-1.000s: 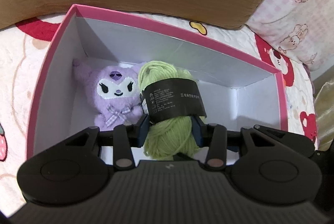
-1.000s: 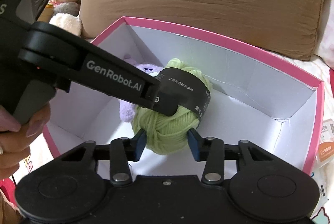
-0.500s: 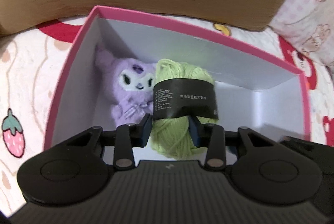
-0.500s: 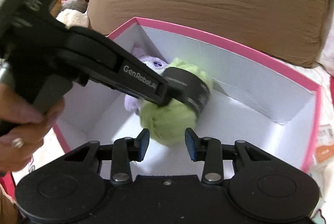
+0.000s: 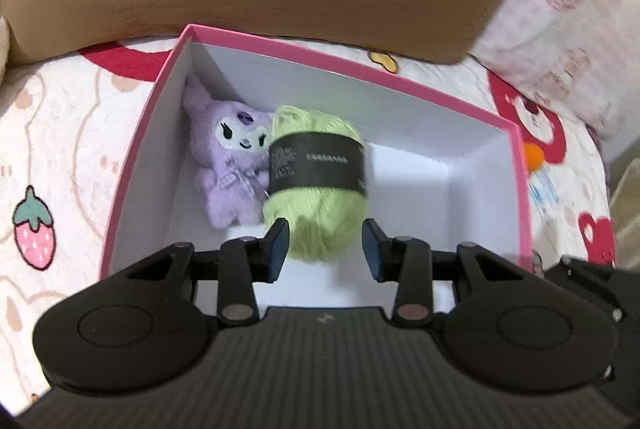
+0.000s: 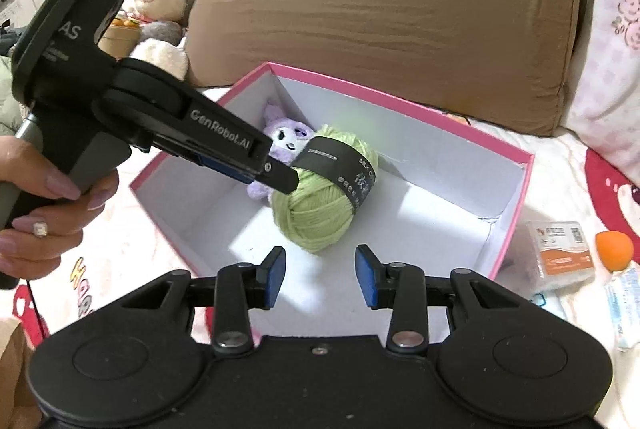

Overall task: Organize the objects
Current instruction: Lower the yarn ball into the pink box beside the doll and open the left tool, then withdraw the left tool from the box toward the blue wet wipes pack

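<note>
Your left claw (image 5: pixel 323 249) is apart and empty: the blue pads flank the near end of the yarn (image 5: pixel 316 185) with gaps either side. Your right claw (image 6: pixel 320 275) is also parted with nothing gripped, hovering over the box's near edge, short of the yarn. Yarn lies in the pink box (image 6: pixel 400 101), on the white floor, touching the purple plush (image 5: pixel 232 165) in the far-left corner. Box sits on the bed (image 5: pixel 60 157), in front of the brown pillow (image 6: pixel 380 29). Orange ball (image 6: pixel 614 251) and a small packet (image 6: pixel 564 255) lie outside, right of the box
</note>
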### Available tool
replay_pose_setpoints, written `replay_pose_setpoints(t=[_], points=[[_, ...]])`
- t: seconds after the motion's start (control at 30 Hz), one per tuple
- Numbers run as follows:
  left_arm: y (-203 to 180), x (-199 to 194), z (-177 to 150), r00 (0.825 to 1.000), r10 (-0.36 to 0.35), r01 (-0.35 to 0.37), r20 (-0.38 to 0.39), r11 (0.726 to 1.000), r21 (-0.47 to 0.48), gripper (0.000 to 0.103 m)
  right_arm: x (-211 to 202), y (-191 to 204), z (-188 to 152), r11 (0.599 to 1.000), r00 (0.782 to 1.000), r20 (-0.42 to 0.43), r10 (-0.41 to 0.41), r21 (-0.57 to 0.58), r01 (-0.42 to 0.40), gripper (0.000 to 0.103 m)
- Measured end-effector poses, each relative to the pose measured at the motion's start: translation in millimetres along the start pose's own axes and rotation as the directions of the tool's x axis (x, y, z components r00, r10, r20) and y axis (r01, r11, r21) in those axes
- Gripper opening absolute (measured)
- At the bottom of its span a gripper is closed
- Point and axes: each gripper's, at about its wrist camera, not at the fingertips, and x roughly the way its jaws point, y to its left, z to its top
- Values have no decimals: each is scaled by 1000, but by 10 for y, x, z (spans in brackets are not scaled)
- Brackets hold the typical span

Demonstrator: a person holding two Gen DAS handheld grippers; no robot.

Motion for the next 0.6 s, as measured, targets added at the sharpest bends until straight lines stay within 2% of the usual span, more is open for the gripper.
replay_pose_setpoints(t=[0.13,0.33,0.47,0.6], points=[[-100,-294,-95,999,39,-39,8,997,67,40,-191,58,20,1000,1000,2,-3,-18,4,44],[-253,-737,-251,999,40,-40,-3,995,96,41,-505,86,9,1000,1000,11,15,-10,-15,45],[-429,-988,-392,999,48,-47,2,987,151,48,-753,81,-9,999,999,7,39,-6,-39,49],[-589,-1179,-560,999,47,-45,-4,977,209,56,-1038,69,-107,1000,999,32,-5,-25,6,55]])
